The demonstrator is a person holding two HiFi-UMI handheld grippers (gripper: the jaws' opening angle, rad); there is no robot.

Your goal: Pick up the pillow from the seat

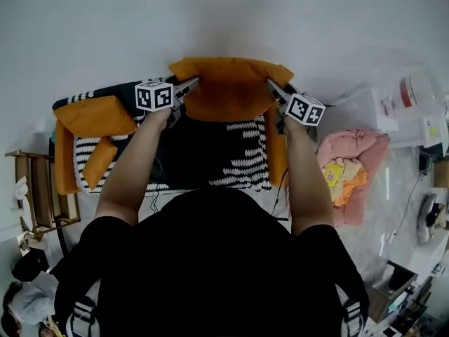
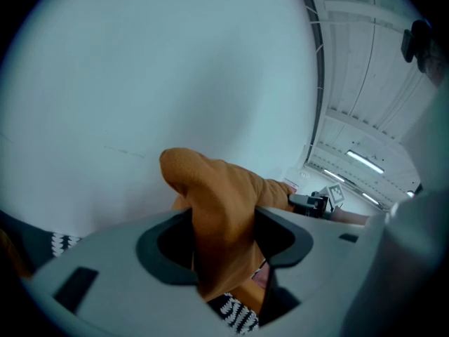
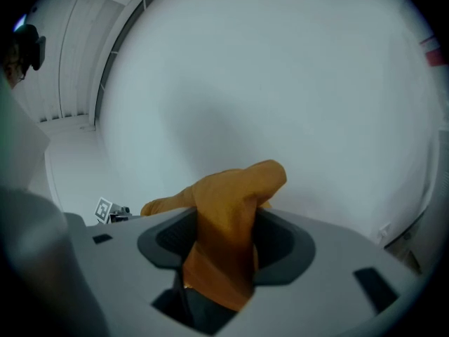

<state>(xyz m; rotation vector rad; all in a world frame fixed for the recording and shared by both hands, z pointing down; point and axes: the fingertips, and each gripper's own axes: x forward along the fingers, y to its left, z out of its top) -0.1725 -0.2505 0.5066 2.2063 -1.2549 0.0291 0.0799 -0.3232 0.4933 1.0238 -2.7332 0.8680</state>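
Note:
An orange pillow (image 1: 228, 86) hangs in the air above the seat (image 1: 203, 153), stretched between my two grippers. My left gripper (image 1: 191, 85) is shut on the pillow's left corner, and the orange fabric (image 2: 217, 223) fills the space between its jaws. My right gripper (image 1: 271, 86) is shut on the right corner, with the bunched fabric (image 3: 224, 241) pinched between its jaws. Each gripper view shows the other gripper's marker cube across the pillow.
The seat has a black cover with white stripe patterns and orange cushions (image 1: 95, 116) at its left end and along its right arm. A pink cushion with a toy (image 1: 351, 163) lies to the right, a wooden stand (image 1: 38, 192) to the left. A white wall (image 1: 210, 20) is behind.

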